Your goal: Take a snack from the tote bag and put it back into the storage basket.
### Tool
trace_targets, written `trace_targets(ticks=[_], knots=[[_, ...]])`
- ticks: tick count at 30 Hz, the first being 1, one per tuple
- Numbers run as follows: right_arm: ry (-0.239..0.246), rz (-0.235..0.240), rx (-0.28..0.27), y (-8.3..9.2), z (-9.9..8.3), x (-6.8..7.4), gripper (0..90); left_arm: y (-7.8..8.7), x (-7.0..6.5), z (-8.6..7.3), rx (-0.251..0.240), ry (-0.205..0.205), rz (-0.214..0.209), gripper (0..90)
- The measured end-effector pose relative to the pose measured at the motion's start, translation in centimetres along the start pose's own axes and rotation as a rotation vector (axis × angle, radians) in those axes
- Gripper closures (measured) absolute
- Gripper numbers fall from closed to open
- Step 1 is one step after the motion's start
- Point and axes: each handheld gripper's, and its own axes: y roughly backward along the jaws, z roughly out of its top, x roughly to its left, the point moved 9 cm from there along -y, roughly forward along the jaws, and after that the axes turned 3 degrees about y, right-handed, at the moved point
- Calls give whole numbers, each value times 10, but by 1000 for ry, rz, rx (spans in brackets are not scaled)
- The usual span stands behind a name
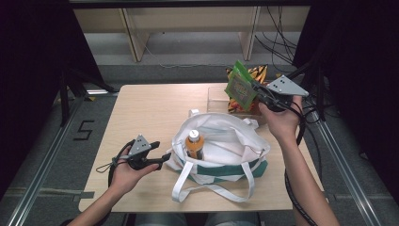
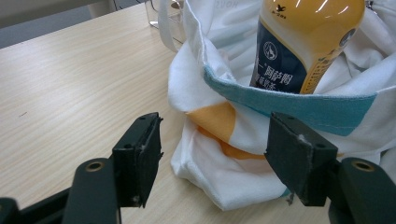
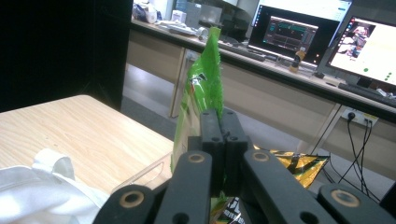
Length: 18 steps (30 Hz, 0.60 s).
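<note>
The flat green foil snack packet [image 1: 241, 86] hangs pinched edge-on in the right gripper [image 3: 218, 122], its lower part hidden behind the jaws. Below it sits a clear plastic box [image 1: 217, 100] of half-seen yellow packets [image 3: 299, 164]. The left gripper [image 2: 212, 156] gapes wide just before the white cloth tote bag [image 1: 226, 141], whose orange-capped bottle [image 1: 194, 144] is cut off above.

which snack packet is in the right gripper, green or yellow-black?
The green packet: the right gripper is shut on its edge, holding it up above the clear bin. The yellow-black packets lie in the bin, ungripped.
</note>
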Motion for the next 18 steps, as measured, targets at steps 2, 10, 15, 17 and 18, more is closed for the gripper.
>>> trace_targets(ticks=[2, 10, 15, 17, 18], knots=[[6, 1, -4, -1, 0, -1, 900, 0, 0, 0, -1, 0, 0, 351], [-1, 6, -10, -6, -1, -1, 900, 0, 1, 0, -1, 0, 1, 351], [5, -1, -8, -10, -3, -3, 900, 0, 1, 0, -3, 3, 2, 351], [-5, 1, 0, -11, -5, -2, 900, 0, 1, 0, -2, 3, 2, 351], [0, -4, -1, -13, -6, -4, 900, 0, 1, 0, -2, 3, 2, 351]])
